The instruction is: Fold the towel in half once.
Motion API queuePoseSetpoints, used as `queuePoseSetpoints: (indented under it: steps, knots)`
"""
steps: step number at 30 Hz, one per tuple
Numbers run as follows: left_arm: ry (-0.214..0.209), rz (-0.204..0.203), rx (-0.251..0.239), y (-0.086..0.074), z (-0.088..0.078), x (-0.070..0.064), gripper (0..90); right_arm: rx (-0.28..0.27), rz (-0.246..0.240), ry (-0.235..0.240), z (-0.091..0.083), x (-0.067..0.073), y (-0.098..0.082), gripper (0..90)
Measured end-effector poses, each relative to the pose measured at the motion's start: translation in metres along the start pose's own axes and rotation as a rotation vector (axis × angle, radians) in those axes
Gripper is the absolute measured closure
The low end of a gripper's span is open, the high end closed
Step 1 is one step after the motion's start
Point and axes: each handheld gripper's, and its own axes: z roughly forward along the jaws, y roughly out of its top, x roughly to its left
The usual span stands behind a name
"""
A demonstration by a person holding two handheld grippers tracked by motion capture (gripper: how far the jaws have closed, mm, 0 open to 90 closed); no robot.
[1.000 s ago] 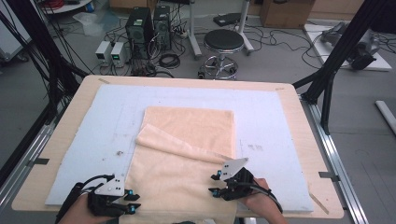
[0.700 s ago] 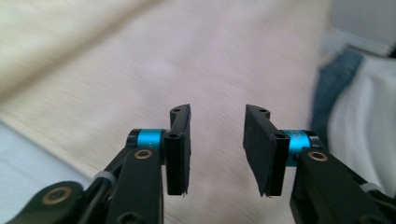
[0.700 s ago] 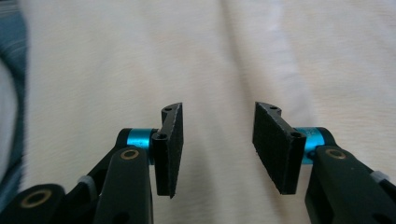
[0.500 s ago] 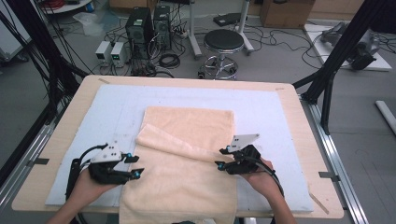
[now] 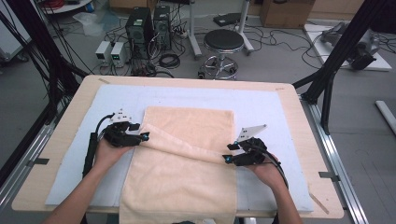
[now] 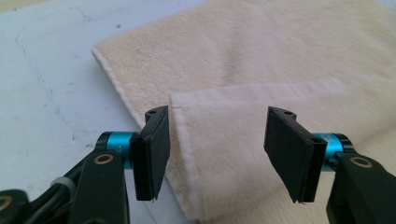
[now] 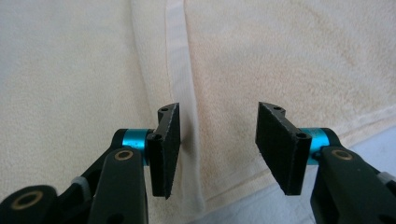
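Both grippers stand released over the towel, one at each end of its folded-over hem.

Largest first: I see the blue mat (image 5: 70, 154) under the peach towel (image 5: 187, 172), which looks soft, light and limp, so I would pinch it at the hemmed corners. Ahead of my left gripper (image 6: 217, 140) lies the folded corner; its jaws have just been opening, nothing pinched. My right gripper (image 7: 217, 140) has likewise been opening, the hem band (image 7: 180, 70) just past its fingertips.

Left tongs (image 5: 145, 136) and right tongs (image 5: 226, 158) gape, just opening.
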Motion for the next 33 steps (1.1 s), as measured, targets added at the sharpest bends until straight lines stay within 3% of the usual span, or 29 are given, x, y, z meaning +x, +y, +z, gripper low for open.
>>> queuePoseSetpoints:
  steps: [4, 7, 12, 13, 14, 16, 18, 22, 25, 31, 32, 33]
  knots:
    - [-0.029, -0.038, 0.026, 0.0, 0.01, 0.008, 43.9, 0.035, 0.017, 0.005, 0.004, -0.002, -0.002, 56.5]
    - [-0.053, -0.055, 0.034, -0.002, 0.013, 0.011, 52.5, 0.043, 0.013, 0.029, 0.007, -0.001, -0.001, 64.8]
    - [-0.07, -0.042, 0.072, -0.004, 0.013, 0.012, 70.4, 0.032, 0.015, 0.062, 0.007, 0.002, 0.0, 64.5]
    - [-0.088, -0.039, 0.069, -0.004, 0.012, 0.012, 75.2, 0.012, 0.051, 0.114, 0.005, 0.003, -0.003, 58.1]
    - [-0.103, -0.026, 0.064, -0.003, 0.01, 0.01, 78.4, 0.013, 0.056, 0.124, 0.005, 0.004, -0.004, 56.3]
    - [-0.115, -0.017, 0.062, -0.002, 0.009, 0.008, 80.2, 0.023, 0.048, 0.126, 0.005, 0.005, -0.005, 55.6]
    - [-0.12, -0.002, 0.063, -0.002, 0.006, 0.006, 81.4, 0.045, 0.028, 0.094, 0.006, 0.007, -0.006, 60.4]
    - [-0.136, 0.031, 0.05, -0.004, -0.007, 0.0, 82.1, 0.045, -0.018, 0.069, 0.003, 0.011, -0.004, 79.6]
    - [-0.131, 0.057, 0.016, -0.007, -0.023, -0.003, 82.2, -0.012, -0.034, 0.071, -0.007, 0.012, -0.002, 84.2]
    - [-0.163, 0.094, -0.05, -0.019, -0.055, -0.017, 82.3, -0.072, -0.047, 0.08, -0.032, 0.022, 0.001, 87.4]
    - [-0.17, 0.1, -0.051, -0.022, -0.058, -0.019, 82.3, -0.078, -0.054, 0.077, -0.035, 0.025, 0.001, 86.4]
    - [-0.172, 0.104, -0.044, -0.025, -0.058, -0.021, 82.3, -0.082, -0.058, 0.078, -0.036, 0.028, 0.0, 79.6]
